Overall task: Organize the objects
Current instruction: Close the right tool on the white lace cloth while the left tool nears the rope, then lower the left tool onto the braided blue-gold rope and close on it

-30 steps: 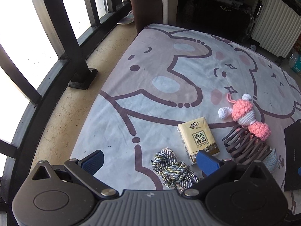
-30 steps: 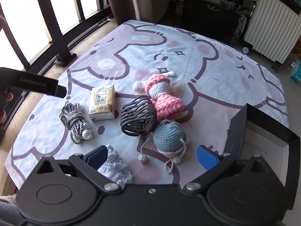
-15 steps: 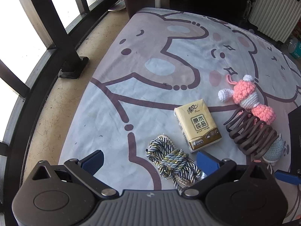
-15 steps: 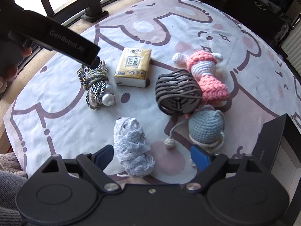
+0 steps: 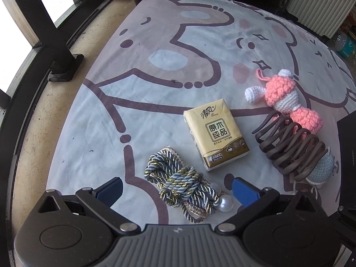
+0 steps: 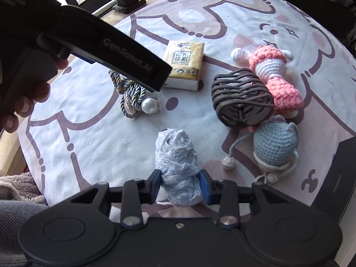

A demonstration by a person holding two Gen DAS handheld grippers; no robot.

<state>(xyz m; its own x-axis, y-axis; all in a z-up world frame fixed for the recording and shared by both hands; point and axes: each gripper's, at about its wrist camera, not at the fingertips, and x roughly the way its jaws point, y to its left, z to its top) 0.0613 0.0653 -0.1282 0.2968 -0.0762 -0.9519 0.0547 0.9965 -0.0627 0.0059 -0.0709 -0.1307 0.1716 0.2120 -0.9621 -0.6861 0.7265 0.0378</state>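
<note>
Right wrist view: right claw [image 6: 180, 185] has narrowed from wide onto the pale blue lace bundle [image 6: 176, 162], still lying on the worktop [image 6: 93, 120] | first pick looks secured | left claw [image 5: 175, 189] stays wide above the braided cord [image 5: 182, 180], holding nothing

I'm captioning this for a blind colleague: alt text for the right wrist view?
The right gripper has its jaws shut on a pale blue lace bundle lying on a cartoon-print cloth; beyond it lie a brown plastic hair claw and a yellow tissue packet.
</note>
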